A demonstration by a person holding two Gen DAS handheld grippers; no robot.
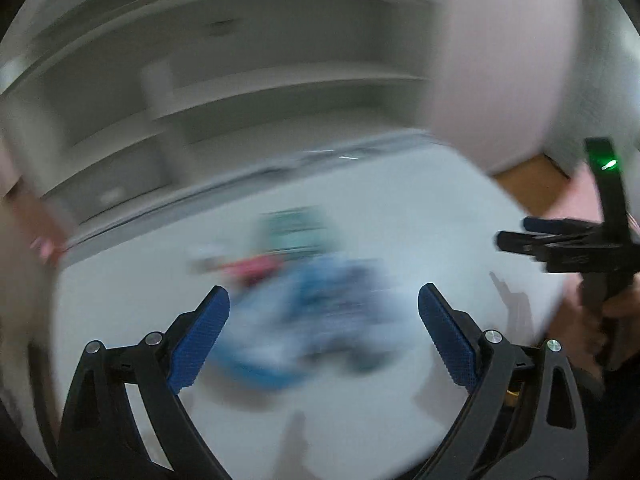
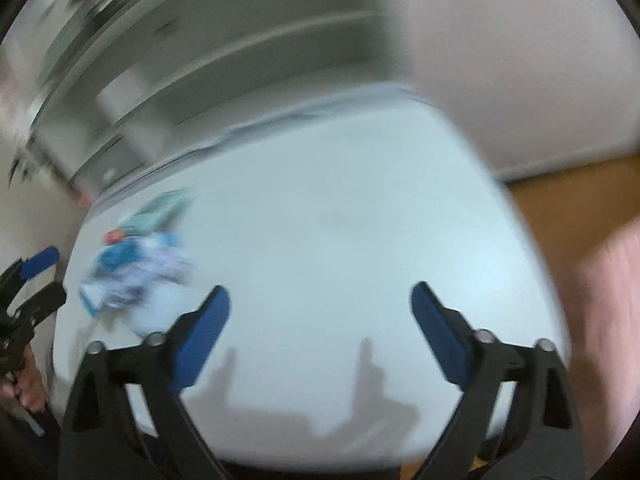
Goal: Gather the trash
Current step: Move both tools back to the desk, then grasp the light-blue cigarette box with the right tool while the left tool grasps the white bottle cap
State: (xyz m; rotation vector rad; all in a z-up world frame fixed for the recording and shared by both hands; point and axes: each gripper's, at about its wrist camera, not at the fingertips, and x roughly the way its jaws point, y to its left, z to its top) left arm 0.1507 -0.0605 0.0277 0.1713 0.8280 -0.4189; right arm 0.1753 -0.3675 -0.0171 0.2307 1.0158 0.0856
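Observation:
Both views are motion-blurred. A pile of trash lies on the white table (image 1: 360, 200): a crumpled blue and white wrapper (image 1: 312, 320), a small red piece (image 1: 252, 270) and a teal packet (image 1: 296, 230). My left gripper (image 1: 324, 308) is open and empty, its jaws on either side of the blue wrapper, above it. In the right wrist view the same pile, with the blue wrapper (image 2: 136, 276), lies at the left of the table (image 2: 340, 220). My right gripper (image 2: 320, 304) is open and empty over bare table, right of the pile.
White shelving (image 1: 240, 80) stands behind the table. A pale wall (image 2: 520, 60) and wooden floor (image 2: 572, 200) lie to the right. The right gripper shows at the right edge of the left wrist view (image 1: 516, 236); the left gripper shows at the left edge of the right wrist view (image 2: 40, 268).

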